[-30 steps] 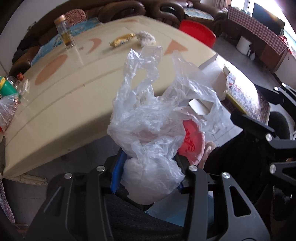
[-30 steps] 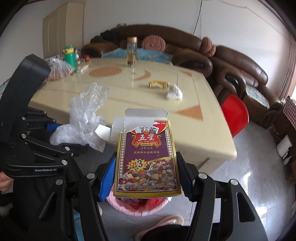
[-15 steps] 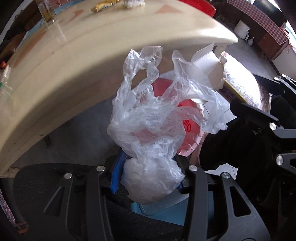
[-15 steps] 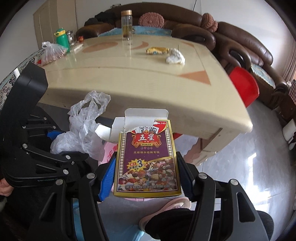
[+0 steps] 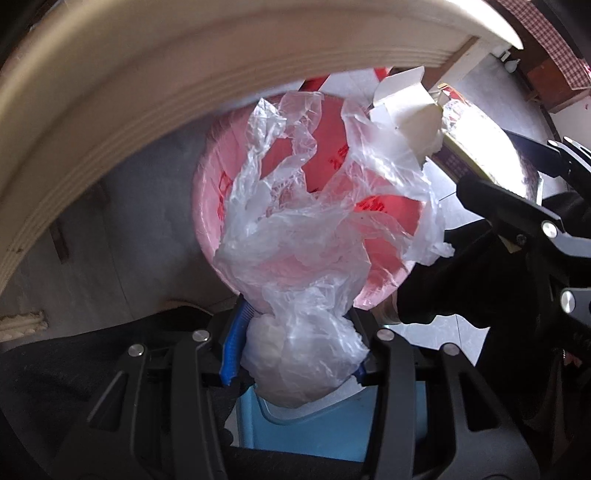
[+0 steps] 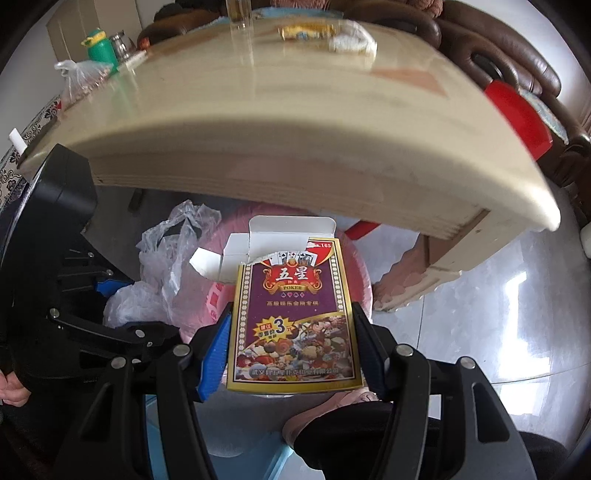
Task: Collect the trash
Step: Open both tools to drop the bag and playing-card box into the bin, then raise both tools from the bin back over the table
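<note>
My left gripper (image 5: 301, 345) is shut on a crumpled clear plastic bag (image 5: 310, 236) and holds it just above the mouth of a bin lined with a pink bag (image 5: 210, 192), under the table edge. My right gripper (image 6: 291, 347) is shut on an open purple and gold playing-card box (image 6: 293, 314), held above the same pink-lined bin (image 6: 356, 269). The plastic bag (image 6: 162, 273) and left gripper show at the left in the right wrist view. The card box (image 5: 461, 147) shows at the upper right in the left wrist view.
The beige table (image 6: 295, 122) overhangs the bin. On it lie a yellow wrapper (image 6: 303, 31), a crumpled tissue (image 6: 351, 40), a glass jar (image 6: 240, 11), a green bottle (image 6: 99, 46) and a bagged item (image 6: 83, 75). A red stool (image 6: 517, 118) and brown sofa (image 6: 517, 62) stand at the right.
Both grippers have dropped from table height to below the table edge, with the bag and the card box still held. The pink-lined bin has come into full view beneath them.
</note>
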`<action>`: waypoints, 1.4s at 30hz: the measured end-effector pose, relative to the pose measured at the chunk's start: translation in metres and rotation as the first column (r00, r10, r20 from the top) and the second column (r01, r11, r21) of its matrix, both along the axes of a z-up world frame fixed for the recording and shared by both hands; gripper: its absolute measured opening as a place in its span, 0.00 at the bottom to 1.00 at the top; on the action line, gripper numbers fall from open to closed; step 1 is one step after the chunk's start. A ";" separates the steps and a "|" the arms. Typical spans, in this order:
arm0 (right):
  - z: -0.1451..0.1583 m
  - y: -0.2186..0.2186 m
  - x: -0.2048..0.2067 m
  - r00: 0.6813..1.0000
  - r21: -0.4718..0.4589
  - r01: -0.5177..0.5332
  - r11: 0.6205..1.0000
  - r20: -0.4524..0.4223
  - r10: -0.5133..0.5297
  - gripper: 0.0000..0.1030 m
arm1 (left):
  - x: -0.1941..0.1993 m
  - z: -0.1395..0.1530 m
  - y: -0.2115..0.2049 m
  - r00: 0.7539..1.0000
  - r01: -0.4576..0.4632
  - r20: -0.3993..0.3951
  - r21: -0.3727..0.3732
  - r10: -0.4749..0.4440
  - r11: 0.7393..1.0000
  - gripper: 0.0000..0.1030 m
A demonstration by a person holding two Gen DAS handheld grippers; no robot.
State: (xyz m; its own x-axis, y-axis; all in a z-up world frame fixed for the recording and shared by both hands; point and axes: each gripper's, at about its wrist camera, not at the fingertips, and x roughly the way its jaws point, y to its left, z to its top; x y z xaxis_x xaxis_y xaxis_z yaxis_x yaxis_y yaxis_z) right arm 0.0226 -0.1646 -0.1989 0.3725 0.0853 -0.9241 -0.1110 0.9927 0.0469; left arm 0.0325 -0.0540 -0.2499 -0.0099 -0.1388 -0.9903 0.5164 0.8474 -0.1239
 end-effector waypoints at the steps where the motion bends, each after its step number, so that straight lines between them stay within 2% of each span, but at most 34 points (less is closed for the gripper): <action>1: -0.005 -0.001 0.003 1.000 0.002 -0.002 1.000 -0.011 0.002 0.57 | 0.004 -0.006 0.000 1.000 -0.012 -0.017 0.003 0.012 1.000 0.43; 6: -0.035 -0.002 0.022 0.997 0.001 -0.024 1.000 -0.070 0.024 0.57 | 0.015 -0.034 0.011 0.995 -0.056 -0.077 0.024 0.057 0.998 0.43; 15: -0.077 -0.006 0.041 0.985 0.023 -0.043 0.999 -0.169 0.046 0.57 | 0.032 -0.066 0.006 0.981 -0.083 -0.175 0.031 0.087 0.996 0.43; 19: -0.090 -0.008 0.047 0.980 0.034 -0.046 0.998 -0.190 0.052 0.57 | 0.037 -0.075 0.006 0.978 -0.099 -0.181 0.038 0.104 0.994 0.48; 22: -0.091 -0.009 0.050 0.982 0.055 -0.047 0.997 -0.182 0.056 0.60 | 0.037 -0.076 0.006 0.976 -0.109 -0.185 0.046 0.116 0.993 0.59; 23: -0.092 -0.009 0.052 0.982 0.057 -0.051 0.997 -0.181 0.060 0.64 | 0.037 -0.075 0.007 0.976 -0.109 -0.182 0.051 0.116 0.993 0.67; 24: -0.093 -0.009 0.052 0.982 0.048 -0.054 0.997 -0.177 0.061 0.73 | 0.038 -0.073 0.007 0.977 -0.107 -0.178 0.059 0.116 0.993 0.67; 25: -0.093 -0.010 0.052 0.983 0.041 -0.055 0.998 -0.174 0.062 0.76 | 0.040 -0.074 0.008 0.979 -0.105 -0.170 0.072 0.116 0.992 0.69; 30: -0.097 -0.012 0.052 0.981 0.033 -0.056 0.998 -0.187 0.061 0.76 | 0.044 -0.068 0.014 0.974 -0.131 -0.178 0.050 0.138 0.990 0.69; 35: -0.093 -0.017 0.052 0.983 0.038 -0.032 0.999 -0.177 0.038 0.76 | 0.047 -0.060 0.016 0.976 -0.151 -0.156 0.028 0.153 0.988 0.75; 42: -0.088 -0.018 0.053 0.985 0.057 -0.012 0.998 -0.169 0.022 0.76 | 0.041 -0.057 0.014 0.980 -0.141 -0.134 0.035 0.144 0.989 0.75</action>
